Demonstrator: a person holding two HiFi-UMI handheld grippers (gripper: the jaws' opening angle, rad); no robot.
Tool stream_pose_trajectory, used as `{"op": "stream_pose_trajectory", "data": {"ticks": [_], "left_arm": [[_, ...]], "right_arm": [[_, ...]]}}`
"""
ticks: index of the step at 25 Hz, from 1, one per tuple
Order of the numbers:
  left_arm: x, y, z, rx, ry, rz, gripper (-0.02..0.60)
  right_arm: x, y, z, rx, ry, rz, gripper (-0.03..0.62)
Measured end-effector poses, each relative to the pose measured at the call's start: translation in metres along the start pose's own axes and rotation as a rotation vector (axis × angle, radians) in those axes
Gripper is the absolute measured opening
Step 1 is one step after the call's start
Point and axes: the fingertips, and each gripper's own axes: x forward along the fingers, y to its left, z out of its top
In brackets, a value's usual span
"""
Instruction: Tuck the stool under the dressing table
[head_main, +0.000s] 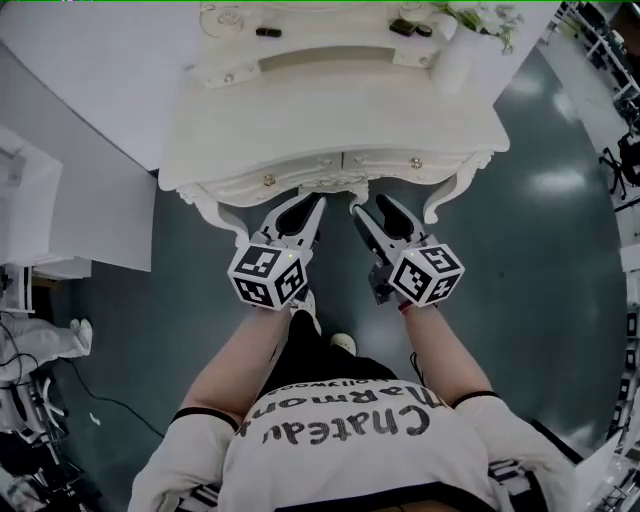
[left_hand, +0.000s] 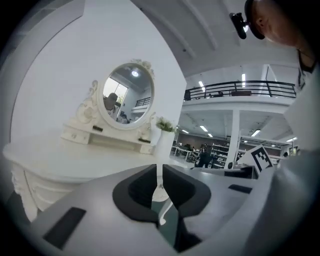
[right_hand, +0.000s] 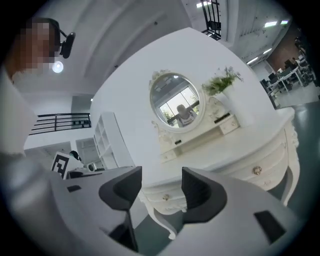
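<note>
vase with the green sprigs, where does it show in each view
Head view: vase, top right, on the dressing table's right rear corner.
Left gripper view: centre, just right of the mirror.
Right gripper view: upper right, right of the mirror.
Shared landmark: the dressing table's white top.

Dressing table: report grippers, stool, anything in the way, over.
Left gripper shut, empty; right gripper open, empty. Both held before the dressing table front. Stool in no view. No obstruction seen.

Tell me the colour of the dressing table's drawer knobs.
Brass-gold knobs on the cream-white dressing table; best seen in the right gripper view.
</note>
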Motion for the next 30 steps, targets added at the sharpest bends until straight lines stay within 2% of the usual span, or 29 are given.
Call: {"op": "stream_pose_trajectory", "data": {"ticks": [4, 8, 12, 14, 17, 20, 26, 30], "left_arm": [[-0.029, -0.045, 0.076, -0.010, -0.109, -0.132, 0.049], [-0.057, -0.067, 0.141, 0.036, -0.181, -0.181, 0.038], [-0.089, -0.088, 0.199, 0.042, -0.290, -0.278, 0.037], [-0.101, -0.096, 0.222, 0.050, -0.325, -0.332, 0.037], [-0.118, -0.099, 0.242, 0.085, -0.319, -0.374, 0.037], [-0.133, -0.089, 0.254, 0.158, -0.293, -0.371, 0.037], [-0.149, -0.073, 0.261, 0.236, -0.259, -0.356, 0.037], [-0.150, -0.069, 0.253, 0.245, -0.246, -0.356, 0.037]], "right_arm": [[-0.020, 0.053, 0.078, -0.030, -0.101, 0.086, 0.236], [-0.031, 0.102, 0.146, -0.089, -0.213, 0.166, 0.161], [-0.042, 0.147, 0.191, -0.137, -0.299, 0.240, 0.144], [-0.043, 0.166, 0.208, -0.146, -0.328, 0.273, 0.109], [-0.040, 0.193, 0.218, -0.121, -0.334, 0.305, 0.080], [-0.035, 0.219, 0.212, -0.149, -0.285, 0.318, 0.071], [-0.029, 0.232, 0.203, -0.240, -0.243, 0.187, 0.049], [-0.027, 0.237, 0.198, -0.245, -0.241, 0.166, 0.049]]}}
